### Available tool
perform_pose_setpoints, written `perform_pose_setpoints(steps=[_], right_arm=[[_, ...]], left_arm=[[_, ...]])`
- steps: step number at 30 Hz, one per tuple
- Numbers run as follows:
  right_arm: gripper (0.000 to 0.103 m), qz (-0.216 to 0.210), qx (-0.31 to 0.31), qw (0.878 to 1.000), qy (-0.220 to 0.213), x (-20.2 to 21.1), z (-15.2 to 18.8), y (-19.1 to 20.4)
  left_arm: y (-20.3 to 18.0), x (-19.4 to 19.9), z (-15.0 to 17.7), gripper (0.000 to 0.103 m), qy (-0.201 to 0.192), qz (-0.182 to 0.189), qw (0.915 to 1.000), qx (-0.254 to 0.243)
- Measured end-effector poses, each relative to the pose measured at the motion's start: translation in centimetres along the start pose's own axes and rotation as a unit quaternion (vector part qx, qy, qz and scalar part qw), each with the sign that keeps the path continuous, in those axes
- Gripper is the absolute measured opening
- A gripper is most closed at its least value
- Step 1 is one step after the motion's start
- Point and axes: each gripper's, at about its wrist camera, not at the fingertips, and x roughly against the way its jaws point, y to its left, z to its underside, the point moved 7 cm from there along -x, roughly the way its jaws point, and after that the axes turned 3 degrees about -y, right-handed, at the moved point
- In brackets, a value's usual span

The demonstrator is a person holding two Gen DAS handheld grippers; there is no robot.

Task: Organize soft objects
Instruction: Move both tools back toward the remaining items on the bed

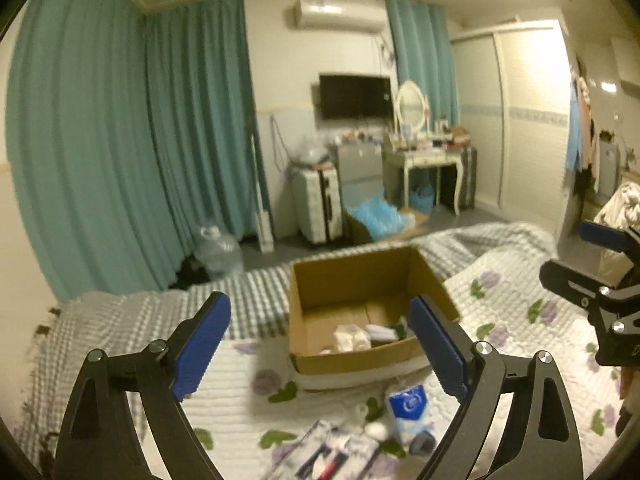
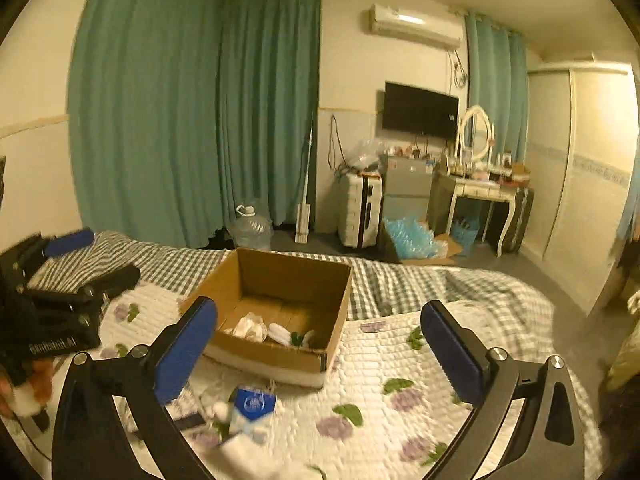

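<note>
meanwhile tissue pack [image 1: 407,403] below left gripper [image 1: 320,344] (jaws wide), untouched.

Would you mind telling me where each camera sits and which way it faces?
Left wrist: on the left hand-held gripper, open, facing the cardboard box on the bed; the right hand-held gripper shows at right.
Right wrist: on the right hand-held gripper, open, facing the cardboard box; the left one shows at left.
Shared: box, blue tissue pack, TV.
</note>
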Motion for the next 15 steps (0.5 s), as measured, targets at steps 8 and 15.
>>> perform_pose_setpoints(steps=[8,15], right_arm=[[0.103,-0.018,0.032,0.999,0.038,5.4,3.8,2.6],[0.102,-0.030,0.013,0.988,0.149,0.6,14.2,3.5]], left_arm=[[2.0,5.0,3.8,0.092,0.017,0.004,0.9999,0.001],[2.4,3.9,11.5,0.092,0.084,0.009,0.9964,0.008]])
